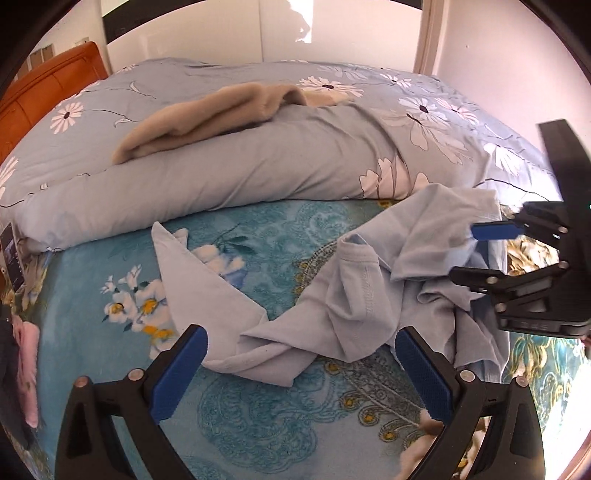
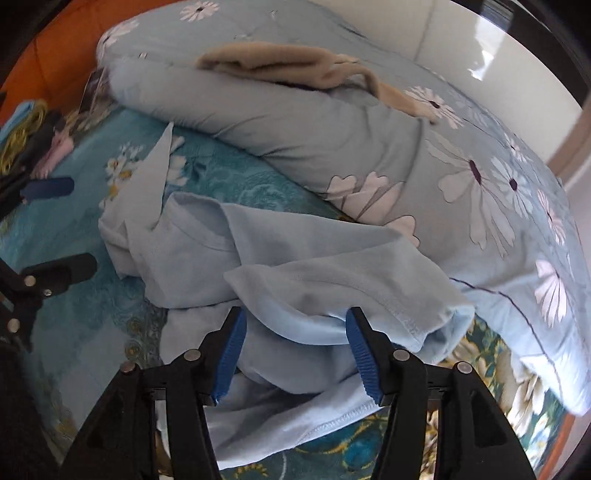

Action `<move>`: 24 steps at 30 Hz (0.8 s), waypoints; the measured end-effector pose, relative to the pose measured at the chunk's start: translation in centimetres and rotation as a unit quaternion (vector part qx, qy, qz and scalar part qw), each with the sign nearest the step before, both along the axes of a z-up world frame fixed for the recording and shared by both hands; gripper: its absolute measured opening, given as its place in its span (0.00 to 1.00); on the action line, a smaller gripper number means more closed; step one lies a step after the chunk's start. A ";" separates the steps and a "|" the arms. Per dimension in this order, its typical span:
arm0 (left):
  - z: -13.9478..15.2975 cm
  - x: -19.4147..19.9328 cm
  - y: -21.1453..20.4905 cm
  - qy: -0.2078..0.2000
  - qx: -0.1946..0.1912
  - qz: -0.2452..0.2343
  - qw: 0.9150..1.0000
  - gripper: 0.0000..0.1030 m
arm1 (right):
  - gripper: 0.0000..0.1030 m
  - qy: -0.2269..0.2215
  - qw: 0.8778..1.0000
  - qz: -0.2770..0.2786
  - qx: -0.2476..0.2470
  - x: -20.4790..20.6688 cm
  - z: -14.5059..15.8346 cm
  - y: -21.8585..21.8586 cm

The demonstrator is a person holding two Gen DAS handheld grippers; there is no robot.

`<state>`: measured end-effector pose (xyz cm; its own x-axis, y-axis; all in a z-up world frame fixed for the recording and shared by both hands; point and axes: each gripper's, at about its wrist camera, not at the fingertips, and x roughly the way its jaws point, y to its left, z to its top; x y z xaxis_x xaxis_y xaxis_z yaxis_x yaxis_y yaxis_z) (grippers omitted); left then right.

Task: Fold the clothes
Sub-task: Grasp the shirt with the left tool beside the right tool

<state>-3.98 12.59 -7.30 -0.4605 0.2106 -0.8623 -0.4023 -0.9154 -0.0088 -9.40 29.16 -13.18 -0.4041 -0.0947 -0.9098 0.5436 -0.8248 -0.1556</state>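
Crumpled light-blue shirt (image 2: pixel 295 280) lies on teal bedspread (image 1: pixel 110 266), at six o'clock of the rolled duvet (image 1: pixel 221 173) — both grippers spread, left gripper (image 1: pixel 299 365) and right gripper (image 2: pixel 295 350) straddling fabric, apparently to regrasp it.

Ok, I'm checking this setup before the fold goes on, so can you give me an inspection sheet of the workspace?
Surface: bed with a teal floral blanket.
Job's things: light blue garment, crumpled in a heap on the blanket.
Clutter: rolled floral duvet behind the garment, a beige cloth lying on it; pink and dark items at the blanket's edge.
Grippers: left claw open, over the garment's near folds; right claw open, cloth between its pads, not pinched.
Cables: nothing seen.
Surroundings: orange headboard, white wall.
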 end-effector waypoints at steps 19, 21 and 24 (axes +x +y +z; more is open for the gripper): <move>-3.8 -3.8 3.1 -0.076 0.010 -0.013 0.997 0.99 | 0.09 0.055 0.981 -0.119 -0.145 2.7 10.5 7.1; -3.8 -3.6 3.1 -0.077 0.013 -0.013 0.997 0.99 | 0.09 0.066 0.974 -0.129 -0.174 3.4 12.4 7.9; -3.5 -3.3 3.1 -0.076 0.020 -0.013 0.997 0.95 | 0.08 0.082 0.965 -0.133 -0.210 4.0 14.6 8.3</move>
